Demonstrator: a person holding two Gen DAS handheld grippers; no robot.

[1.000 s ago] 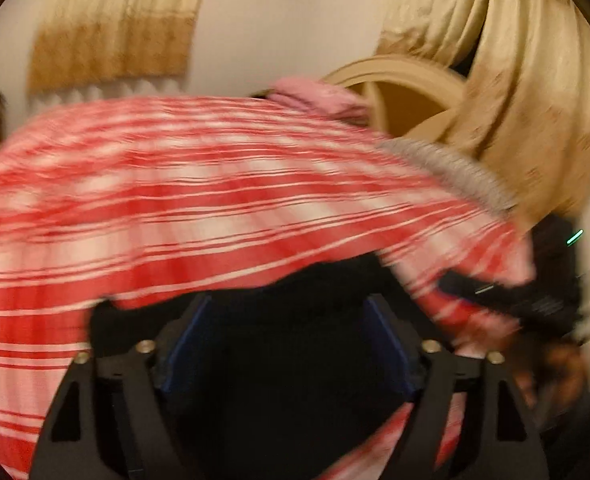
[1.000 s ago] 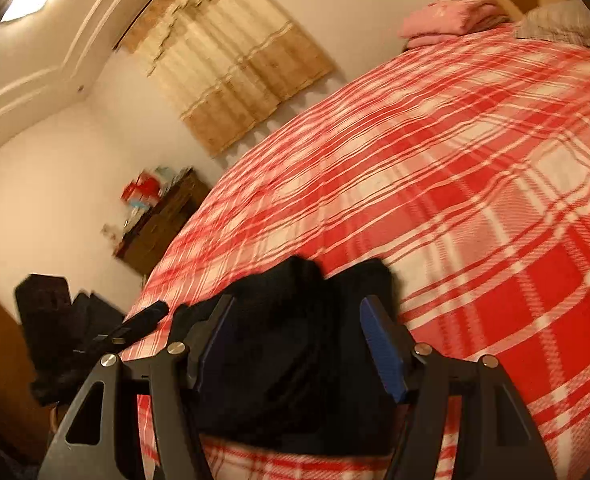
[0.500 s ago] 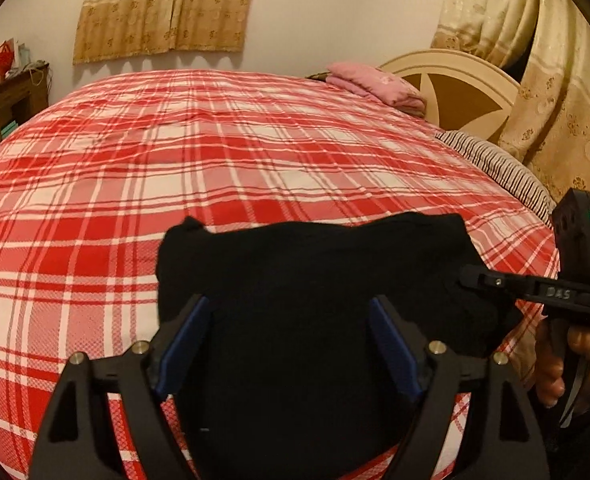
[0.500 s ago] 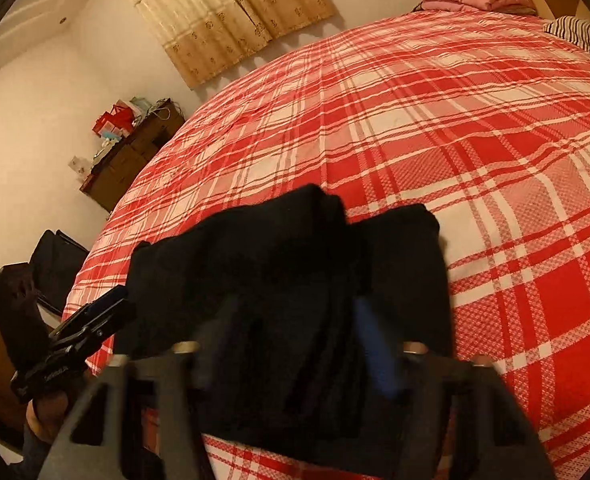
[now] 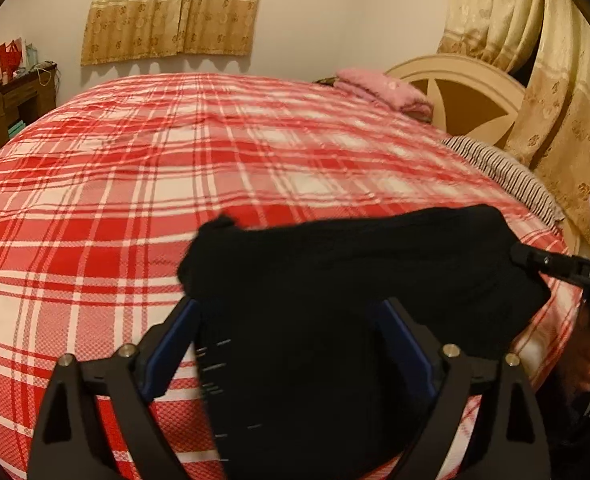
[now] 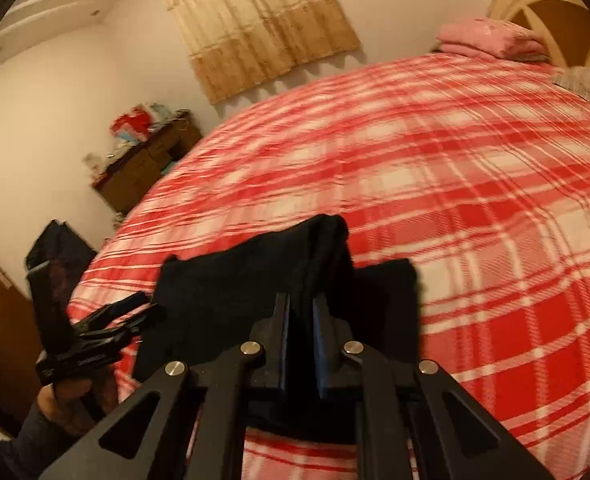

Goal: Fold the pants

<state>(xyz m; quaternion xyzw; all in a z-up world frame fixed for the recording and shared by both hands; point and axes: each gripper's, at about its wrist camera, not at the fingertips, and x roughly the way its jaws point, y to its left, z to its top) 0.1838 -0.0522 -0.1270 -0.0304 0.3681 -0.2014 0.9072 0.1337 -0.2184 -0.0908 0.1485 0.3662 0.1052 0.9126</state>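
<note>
Pants (image 5: 355,280), black and bunched, lie on the plaid bedspread (image 5: 135,200).

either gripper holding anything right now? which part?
Right hand-held gripper is shut on a raised fold of the black fabric pants at their near edge. Left hand-held gripper is open, holding nothing.

we record the left gripper (image 5: 291,344) as matte black, with triangular cut-outs in its arms, round silver screws at the joints and blue pads (image 5: 169,344) lining its fingers. the right gripper (image 6: 301,320) is of the same black build, with four silver screws and blue-edged pads (image 6: 319,344). its side bears white lettering reading "das". bare skin shows on the right hand (image 5: 587,356) and left hand (image 6: 69,398); a dark sleeve follows the latter.
</note>
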